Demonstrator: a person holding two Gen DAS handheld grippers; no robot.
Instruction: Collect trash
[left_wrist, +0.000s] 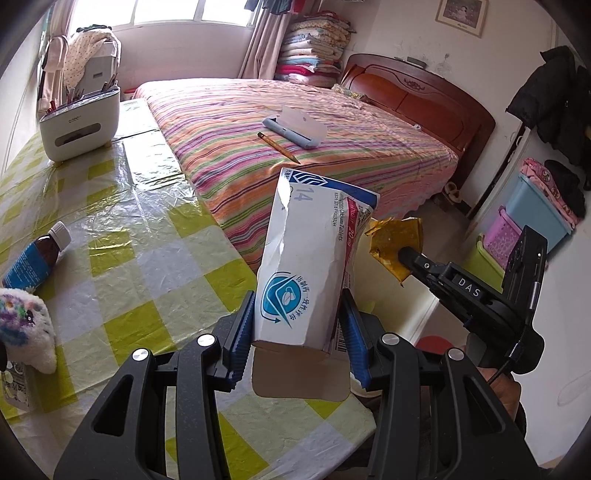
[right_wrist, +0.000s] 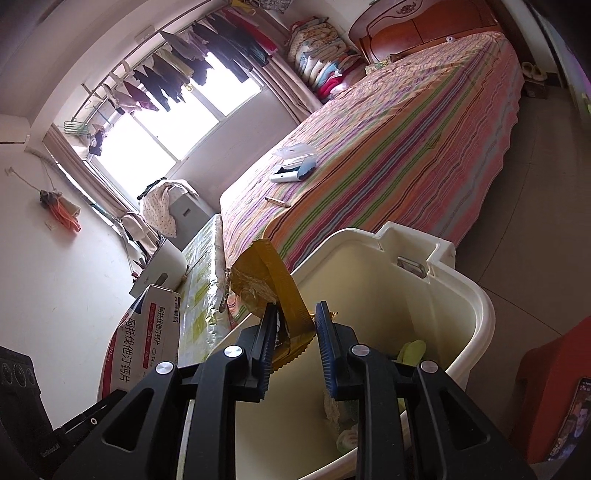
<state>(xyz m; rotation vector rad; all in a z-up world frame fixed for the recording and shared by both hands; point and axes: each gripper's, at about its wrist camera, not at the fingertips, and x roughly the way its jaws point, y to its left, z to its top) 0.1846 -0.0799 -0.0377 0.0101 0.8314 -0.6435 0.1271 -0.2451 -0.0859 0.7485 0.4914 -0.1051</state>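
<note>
Left gripper (left_wrist: 297, 343): its two blue pads pinch the bottom end of a white medicine box (left_wrist: 310, 258). The box stands up, tipped a little toward 1 o'clock. Its brown bottom flap hangs open below the pads.

Medicine box: in the right wrist view the same box (right_wrist: 144, 339) shows at 9 o'clock of the right gripper, with red and white print.

Right gripper (right_wrist: 293, 336): its jaws stand a little apart. A crinkly gold wrapper (right_wrist: 269, 280) sits between them. It leans on the left pad, and a gap shows by the right pad. I would call it let go, but the wrapper has not dropped.

Gold wrapper: in the left wrist view it (left_wrist: 395, 240) sits at the tip of the right gripper (left_wrist: 404, 254), at 3 o'clock of the box and just beside it.

Trash bin (right_wrist: 476, 306): a cream tub with an open top, right under the right gripper. Some bits of trash lie inside near 5 o'clock.

Table (left_wrist: 110, 229): a green and white check cloth under shiny plastic.

On the table: a brown bottle (left_wrist: 35, 258) lies at 9 o'clock. A fluffy toy (left_wrist: 26, 328) is near it. A white pen holder (left_wrist: 79, 118) stands at 11 o'clock.

Bed (left_wrist: 314, 122): stripy cover, at 12 o'clock. A pencil (left_wrist: 279, 147) and a blue-grey case (left_wrist: 291, 131) lie on it.
</note>
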